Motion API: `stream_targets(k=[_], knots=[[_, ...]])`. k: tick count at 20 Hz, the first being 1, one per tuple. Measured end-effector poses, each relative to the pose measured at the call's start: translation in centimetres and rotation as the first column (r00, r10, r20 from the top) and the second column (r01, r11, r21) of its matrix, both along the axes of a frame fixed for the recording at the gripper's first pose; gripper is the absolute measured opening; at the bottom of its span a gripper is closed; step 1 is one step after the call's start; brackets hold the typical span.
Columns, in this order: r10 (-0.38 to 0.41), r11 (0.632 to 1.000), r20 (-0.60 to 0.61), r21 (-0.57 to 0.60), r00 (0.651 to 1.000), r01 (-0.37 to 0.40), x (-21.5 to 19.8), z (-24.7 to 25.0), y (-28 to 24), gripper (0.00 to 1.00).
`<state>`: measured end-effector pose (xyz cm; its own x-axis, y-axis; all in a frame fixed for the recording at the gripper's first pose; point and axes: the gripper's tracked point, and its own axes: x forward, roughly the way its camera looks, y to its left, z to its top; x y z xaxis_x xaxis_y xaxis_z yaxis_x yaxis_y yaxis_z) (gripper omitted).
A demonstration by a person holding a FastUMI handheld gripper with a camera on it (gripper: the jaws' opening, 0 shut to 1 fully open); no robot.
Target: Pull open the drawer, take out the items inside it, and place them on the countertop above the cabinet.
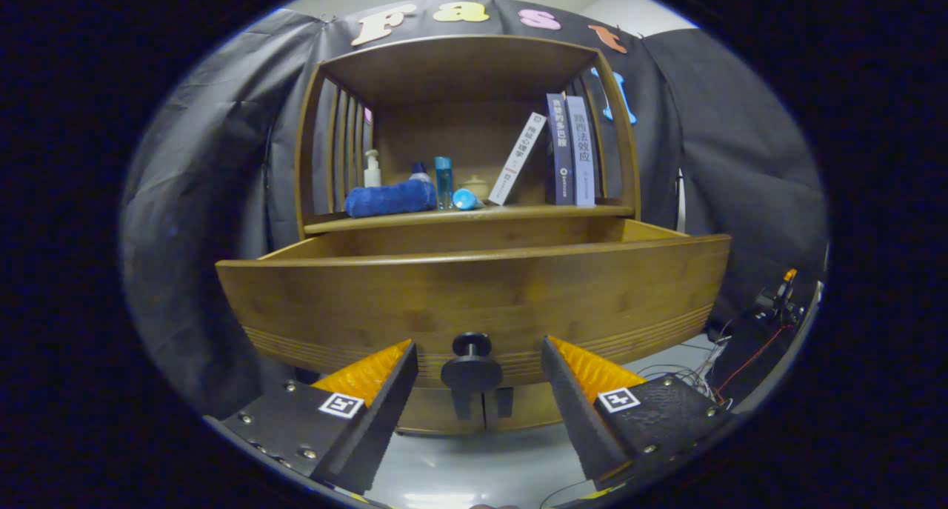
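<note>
The wooden drawer (474,290) stands pulled out toward me, its front panel wide across the view. Its dark round knob (472,364) sits low on that panel, in the gap between my fingers and not touched by them. My gripper (478,357) is open, one finger on each side of the knob. The drawer's inside is hidden behind its front panel. On the countertop (518,213) above lie a rolled blue towel (390,198), a white pump bottle (372,170), a blue bottle (443,183), a small blue cap-like item (464,198) and a small pale jar (475,187).
Three books (566,152) stand at the right of the countertop, one of them leaning. The cabinet's top shelf (459,57) roofs that space. Cables and a dark device (770,305) lie to the right on the pale floor (474,464).
</note>
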<state>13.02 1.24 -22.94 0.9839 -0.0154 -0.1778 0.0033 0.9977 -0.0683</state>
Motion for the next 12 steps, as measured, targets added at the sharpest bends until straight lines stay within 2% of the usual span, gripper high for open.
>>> stream_targets(k=[1, 2, 8, 12], knots=[[0.02, 1.0, -0.031, 0.013, 0.999, -0.019, 0.6, -0.8, 0.5, 0.99], [0.017, 0.999, 0.015, 0.037, 1.0, -0.018, 0.1, 0.4, 0.9, 0.99], [0.043, 0.999, 0.024, -0.013, 0.999, -0.043, 1.3, 0.0, 2.7, 0.99], [0.043, 0.999, 0.061, -0.033, 0.997, -0.041, 4.4, 0.7, 3.2, 0.99]])
